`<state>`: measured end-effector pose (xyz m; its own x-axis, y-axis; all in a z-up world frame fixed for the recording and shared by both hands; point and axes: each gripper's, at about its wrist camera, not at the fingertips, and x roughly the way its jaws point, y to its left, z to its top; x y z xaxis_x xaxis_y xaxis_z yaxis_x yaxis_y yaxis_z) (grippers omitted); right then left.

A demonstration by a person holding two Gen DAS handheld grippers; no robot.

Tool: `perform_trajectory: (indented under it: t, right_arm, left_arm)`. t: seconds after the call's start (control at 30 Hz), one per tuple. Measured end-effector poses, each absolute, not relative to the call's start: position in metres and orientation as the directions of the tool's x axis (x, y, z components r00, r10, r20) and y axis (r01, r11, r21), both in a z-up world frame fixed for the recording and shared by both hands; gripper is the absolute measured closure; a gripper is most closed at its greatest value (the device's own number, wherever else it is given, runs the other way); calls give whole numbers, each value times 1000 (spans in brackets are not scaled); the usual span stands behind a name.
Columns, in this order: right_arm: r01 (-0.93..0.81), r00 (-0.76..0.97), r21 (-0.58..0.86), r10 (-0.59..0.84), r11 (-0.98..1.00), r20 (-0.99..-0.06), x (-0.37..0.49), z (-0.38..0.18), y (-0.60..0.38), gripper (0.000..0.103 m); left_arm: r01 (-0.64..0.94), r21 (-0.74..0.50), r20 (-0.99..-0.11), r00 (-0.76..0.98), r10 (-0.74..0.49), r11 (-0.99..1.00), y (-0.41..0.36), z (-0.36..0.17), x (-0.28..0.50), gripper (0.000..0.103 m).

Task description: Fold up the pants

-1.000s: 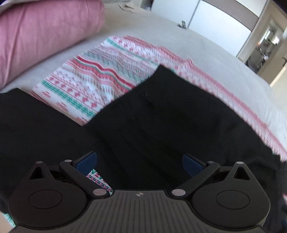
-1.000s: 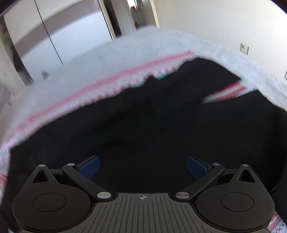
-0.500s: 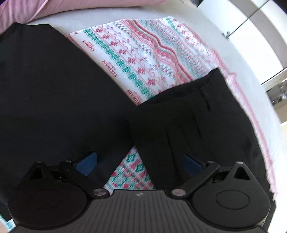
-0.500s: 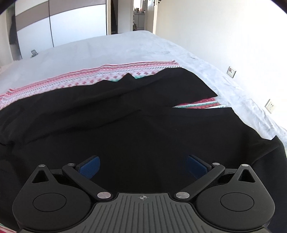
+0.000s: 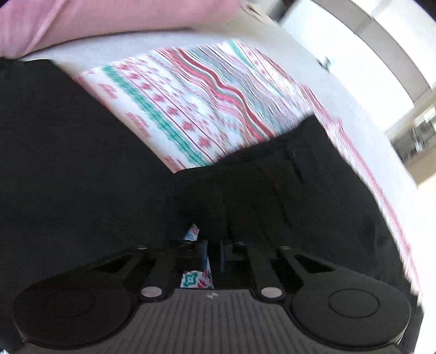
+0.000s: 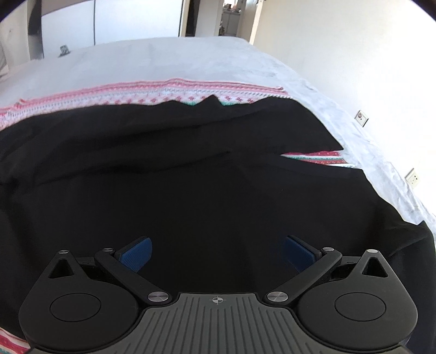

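Note:
Black pants [image 5: 272, 196] lie spread on a red, white and green patterned blanket [image 5: 190, 109]. In the left wrist view the two legs part in a V, and my left gripper [image 5: 212, 254] sits at the crotch, its blue pads nearly together at the edge of the right leg. Whether cloth is pinched between them is hard to see. In the right wrist view the pants [image 6: 204, 190] fill the middle. My right gripper [image 6: 217, 253] hovers over them, open and empty.
A pink pillow [image 5: 95, 21] lies at the far left of the bed. The grey bedsheet [image 6: 177, 60] stretches beyond the blanket [image 6: 163, 92]. White wardrobe doors [image 6: 122, 19] and a doorway stand behind; a wall with sockets [image 6: 361, 117] runs along the right.
My left gripper has closed from wide open to nearly shut at the pants' crotch and the view has tilted. My right gripper has stayed open, steadying over the pants.

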<state>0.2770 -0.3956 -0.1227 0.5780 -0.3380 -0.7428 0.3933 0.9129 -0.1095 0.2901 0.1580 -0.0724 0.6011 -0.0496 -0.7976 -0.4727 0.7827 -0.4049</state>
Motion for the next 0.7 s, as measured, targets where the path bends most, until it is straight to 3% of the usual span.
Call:
perform_trajectory:
  t: [0.27,0.6,0.63,0.7]
  right_arm:
    - [388,485,-174,-361,905,-796,287,-148,-403,0]
    - [442,428,-159,-363,883,-828,284,-160,-424,0]
    - [443,429,-158,-364,882,-827,283,-159,-424,0]
    - [438,435,-164,-368,884,-822,282,-157,-420,0]
  left_arm:
    - [-529,-477,-737,675,8,702,186,-54,278,98]
    - [-546,-383,-762,643,80,745,196,-53,277,97]
    - [-522,-344,-776,626,77,781,190,-54,281,96]
    - [-455,-221,-819,566,89,862,177,-57,292,81]
